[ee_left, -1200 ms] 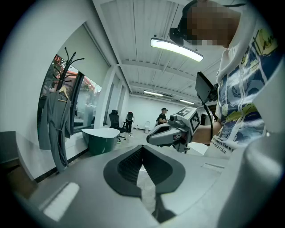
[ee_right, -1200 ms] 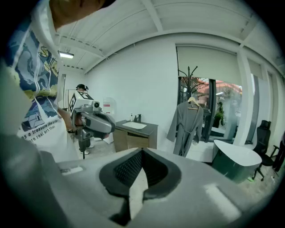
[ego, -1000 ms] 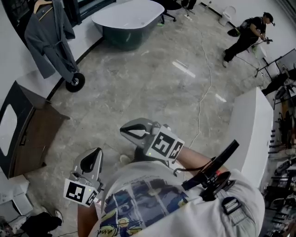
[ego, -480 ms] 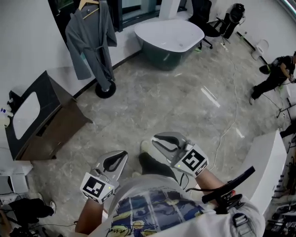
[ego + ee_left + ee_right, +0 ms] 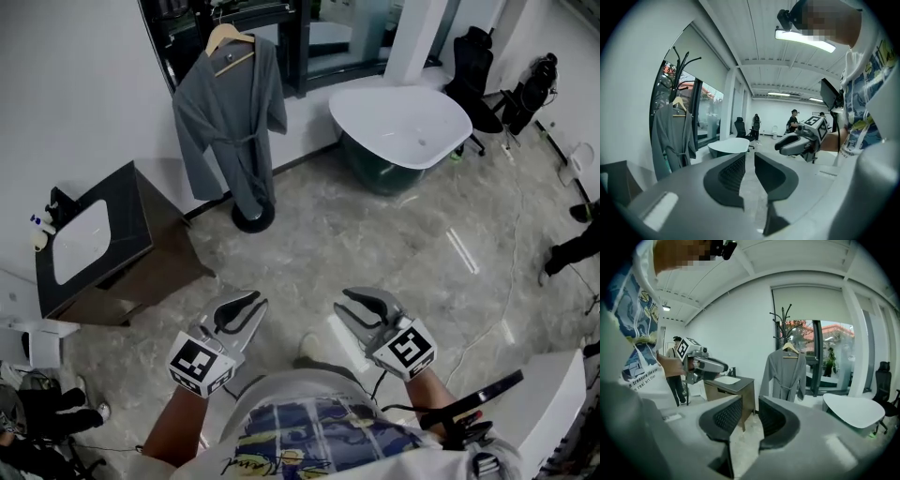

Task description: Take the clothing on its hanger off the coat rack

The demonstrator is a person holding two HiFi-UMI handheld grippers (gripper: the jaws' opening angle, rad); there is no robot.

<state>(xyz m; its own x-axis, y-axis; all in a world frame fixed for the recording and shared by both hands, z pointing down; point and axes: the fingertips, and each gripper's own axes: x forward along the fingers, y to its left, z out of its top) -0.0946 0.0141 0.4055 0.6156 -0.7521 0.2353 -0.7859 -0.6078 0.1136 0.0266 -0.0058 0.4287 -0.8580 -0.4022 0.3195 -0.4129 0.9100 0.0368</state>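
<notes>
The left hand-held gripper sits low by the person's body, its jaws opening from a narrow gap with nothing between them. Well ahead of it across the floor, out of reach, the grey robe hangs on its wooden hanger, hooked high on the coat rack. The robe's long axis runs straight down and the hanger's bar across. The right hand-held gripper is opening wide, also empty, and looks the farther of the two. Counted: one robe, one hanger, one rack, two hand-held grippers
</notes>
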